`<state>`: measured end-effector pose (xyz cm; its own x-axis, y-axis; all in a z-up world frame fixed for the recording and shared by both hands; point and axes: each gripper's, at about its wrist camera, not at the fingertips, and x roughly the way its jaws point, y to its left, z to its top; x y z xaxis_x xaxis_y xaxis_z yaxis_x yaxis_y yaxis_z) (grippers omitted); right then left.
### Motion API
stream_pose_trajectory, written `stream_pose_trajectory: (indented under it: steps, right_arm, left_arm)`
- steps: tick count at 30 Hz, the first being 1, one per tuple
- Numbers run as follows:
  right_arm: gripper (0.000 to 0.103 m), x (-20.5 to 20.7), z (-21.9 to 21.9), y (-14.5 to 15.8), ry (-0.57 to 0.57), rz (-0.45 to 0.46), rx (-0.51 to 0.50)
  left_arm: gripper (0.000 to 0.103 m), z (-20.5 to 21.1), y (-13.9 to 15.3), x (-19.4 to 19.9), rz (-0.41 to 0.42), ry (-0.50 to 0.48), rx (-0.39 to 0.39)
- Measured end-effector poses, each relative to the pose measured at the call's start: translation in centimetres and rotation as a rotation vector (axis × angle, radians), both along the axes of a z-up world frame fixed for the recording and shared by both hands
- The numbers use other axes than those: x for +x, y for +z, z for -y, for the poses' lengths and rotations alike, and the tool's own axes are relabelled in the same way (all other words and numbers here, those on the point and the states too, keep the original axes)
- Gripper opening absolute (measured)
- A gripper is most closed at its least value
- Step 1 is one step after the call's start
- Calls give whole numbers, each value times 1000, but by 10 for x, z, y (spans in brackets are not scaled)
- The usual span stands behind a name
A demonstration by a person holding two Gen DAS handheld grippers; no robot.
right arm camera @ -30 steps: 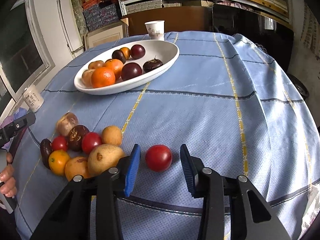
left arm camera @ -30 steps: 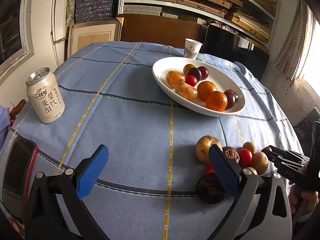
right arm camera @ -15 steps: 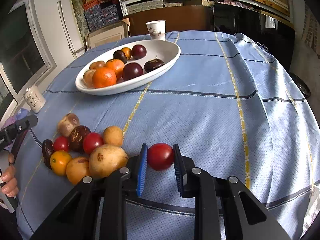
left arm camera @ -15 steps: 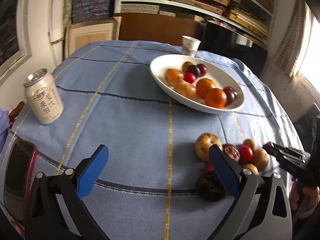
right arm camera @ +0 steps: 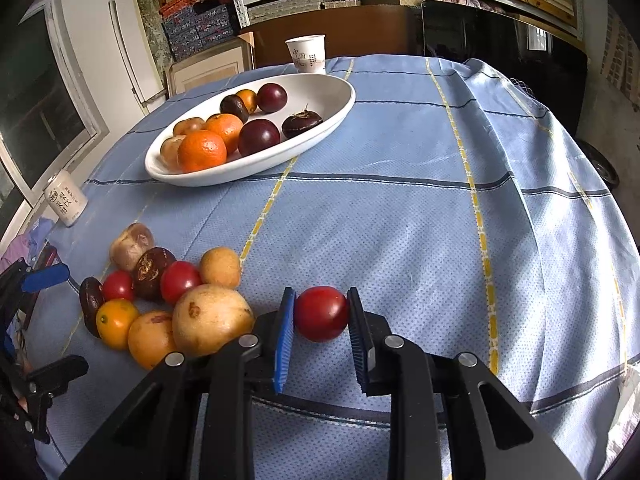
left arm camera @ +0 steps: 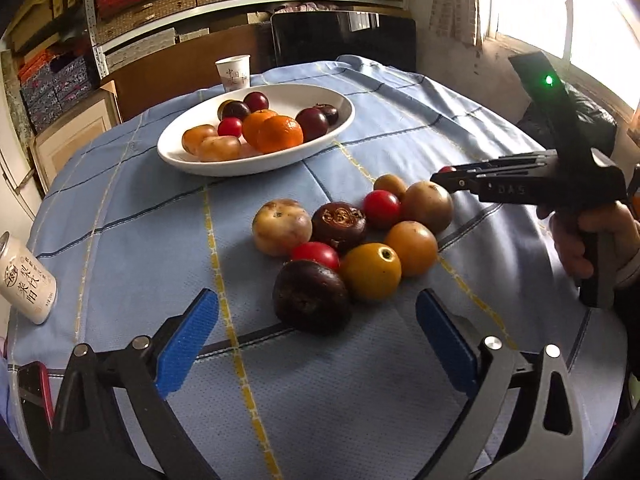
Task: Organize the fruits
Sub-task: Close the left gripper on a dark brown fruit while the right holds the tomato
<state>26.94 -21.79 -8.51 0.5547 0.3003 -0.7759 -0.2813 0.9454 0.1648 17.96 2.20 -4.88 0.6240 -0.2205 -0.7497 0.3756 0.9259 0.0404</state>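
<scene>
Right wrist view: the red tomato is being clamped between the blue pads of the right claw, resting on the worktop, with the white bowl lying toward 11 o'clock. Left wrist view alone is showing the left claw gaping empty, the dark fruit sitting at its 12 o'clock.

Daylight glares from the window; fisheye edges bend and darken, focus sharp.
</scene>
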Motion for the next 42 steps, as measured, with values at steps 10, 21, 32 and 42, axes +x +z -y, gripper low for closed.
stream_pose_trajectory:
  steps: [10, 21, 32, 42]
  right_arm:
    - [28, 0, 0, 0, 0, 0, 1]
    - [28, 0, 0, 0, 0, 0, 1]
    - [28, 0, 0, 0, 0, 0, 1]
    - [27, -2, 7, 5, -33, 31, 23]
  left_arm:
    - [62, -12, -12, 12, -58, 18, 12]
    - [53, -10, -20, 20, -102, 6, -15]
    - [45, -7, -21, 23, -114, -6, -27]
    - [45, -2, -12, 15, -53, -1, 12]
